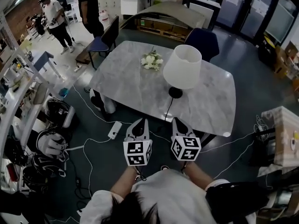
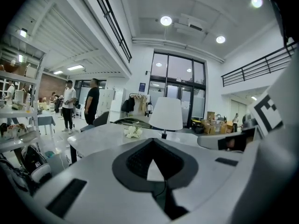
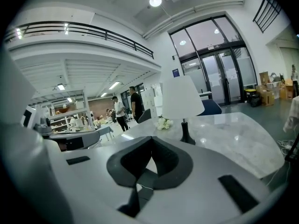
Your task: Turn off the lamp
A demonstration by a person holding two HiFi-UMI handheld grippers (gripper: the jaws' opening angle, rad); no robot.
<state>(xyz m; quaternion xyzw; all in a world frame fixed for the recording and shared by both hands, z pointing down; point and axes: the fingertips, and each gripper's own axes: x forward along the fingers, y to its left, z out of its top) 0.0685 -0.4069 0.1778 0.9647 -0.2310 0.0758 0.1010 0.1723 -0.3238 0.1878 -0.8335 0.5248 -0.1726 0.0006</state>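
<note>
A lamp with a white shade (image 1: 182, 66) and a black base (image 1: 175, 92) stands on the grey marble table (image 1: 131, 87), right of centre. Its black cord (image 1: 167, 110) runs to the table's near edge. Both grippers hover side by side in front of that edge, short of the table and apart from the lamp. My left gripper (image 1: 140, 123) is shut with nothing in it, and my right gripper (image 1: 177, 121) is also shut and holds nothing. The left gripper view has the lamp (image 2: 166, 113) straight ahead beyond the shut left gripper (image 2: 152, 141). In the right gripper view the lamp (image 3: 181, 99) stands a little right of the shut right gripper (image 3: 150, 139).
A bunch of white flowers (image 1: 152, 60) lies on the table left of the lamp. A white power strip (image 1: 115, 129) and cables lie on the floor under the near edge. Chairs (image 1: 108, 38) stand at the far side. Shelves with helmets (image 1: 49, 141) line the left. Two people (image 1: 56, 20) stand far left.
</note>
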